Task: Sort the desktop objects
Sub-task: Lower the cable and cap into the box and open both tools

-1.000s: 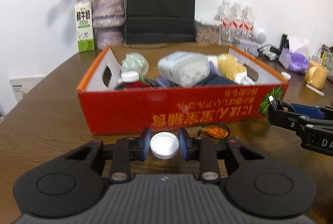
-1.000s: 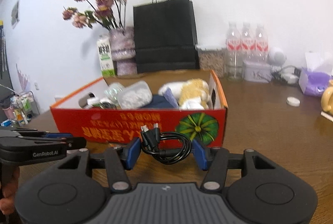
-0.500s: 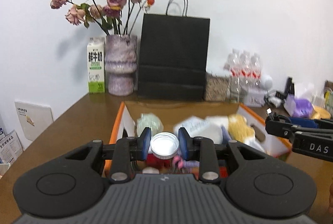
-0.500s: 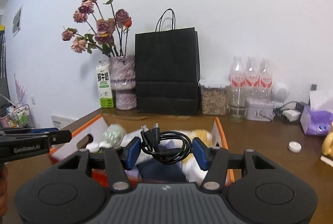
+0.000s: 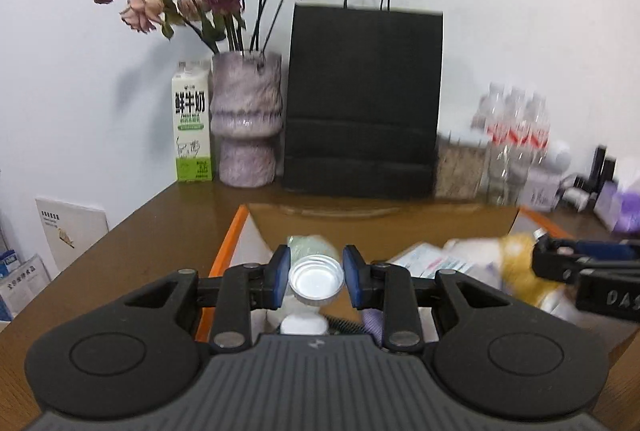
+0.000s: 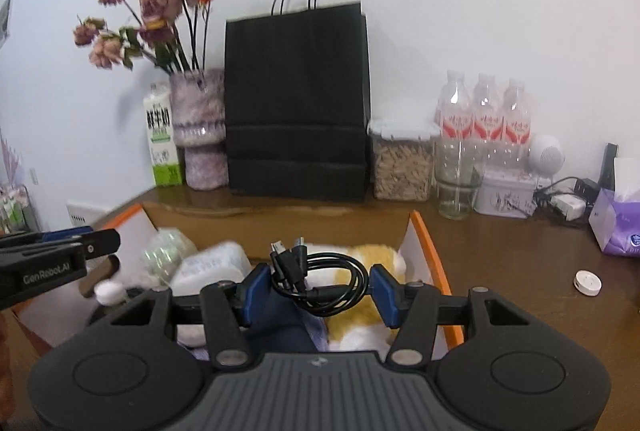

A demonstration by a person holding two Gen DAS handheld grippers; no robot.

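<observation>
Two claws hover over the open box (image 6: pixel 430 251), loads ready to drop: our left claw (image 5: pixel 316 281) pinches a white cap (image 5: pixel 316 281), our right claw (image 6: pixel 318 287) clamps a coiled black cable (image 6: pixel 320 281). Only the right view shows a loose cap (image 6: pixel 587 283) on the worktop (image 6: pixel 520 271) at 3 o'clock.

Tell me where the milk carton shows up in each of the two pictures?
Left wrist view: milk carton at middle left, just left of the vase.
Right wrist view: milk carton at left, partly behind the vase.
Shared landmark: black bag, just right of the vase.
</observation>
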